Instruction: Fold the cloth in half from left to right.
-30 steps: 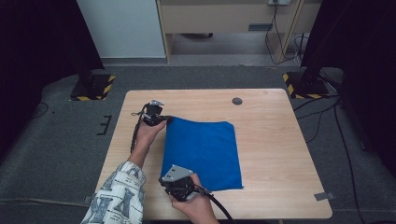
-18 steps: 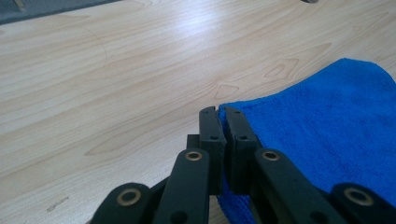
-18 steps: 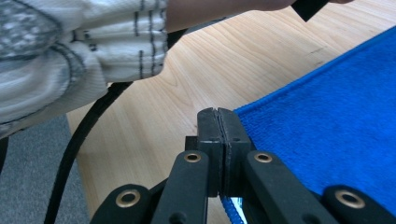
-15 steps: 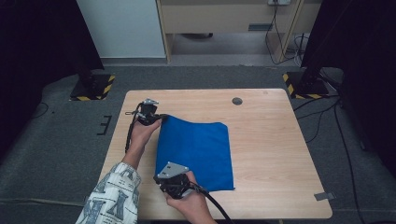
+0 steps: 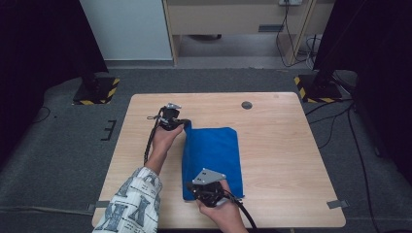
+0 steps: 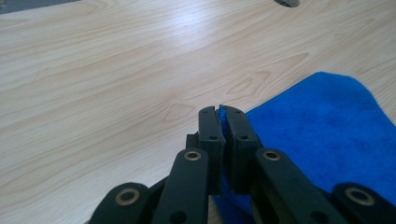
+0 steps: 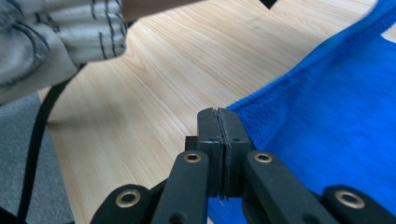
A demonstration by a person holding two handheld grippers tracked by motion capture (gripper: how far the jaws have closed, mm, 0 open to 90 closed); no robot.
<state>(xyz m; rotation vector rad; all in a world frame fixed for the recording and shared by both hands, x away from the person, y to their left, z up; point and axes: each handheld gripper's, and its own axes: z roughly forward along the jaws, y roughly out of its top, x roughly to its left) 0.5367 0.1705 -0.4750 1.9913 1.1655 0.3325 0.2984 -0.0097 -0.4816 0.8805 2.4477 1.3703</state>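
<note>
A blue cloth (image 5: 214,150) lies on the light wooden table (image 5: 286,155), and its left edge is lifted. My left gripper (image 5: 183,123) is shut on the cloth's far left corner. In the left gripper view the jaws (image 6: 219,114) pinch blue cloth (image 6: 322,135) between them. My right gripper (image 5: 192,188) is shut on the near left corner. In the right gripper view the closed jaws (image 7: 218,115) clamp the edge of the cloth (image 7: 336,130), which slopes up and away to the right.
A small round grommet (image 5: 247,105) is set into the table near its far edge. Two stand bases with yellow and black stripes (image 5: 96,91) (image 5: 317,87) sit on the grey floor beyond the table. A patterned sleeve (image 5: 131,206) enters at the bottom left.
Both grippers first pulled the cloth's left edge a little to the left, then carried it to the right. The cloth now looks narrower and sits farther right.
</note>
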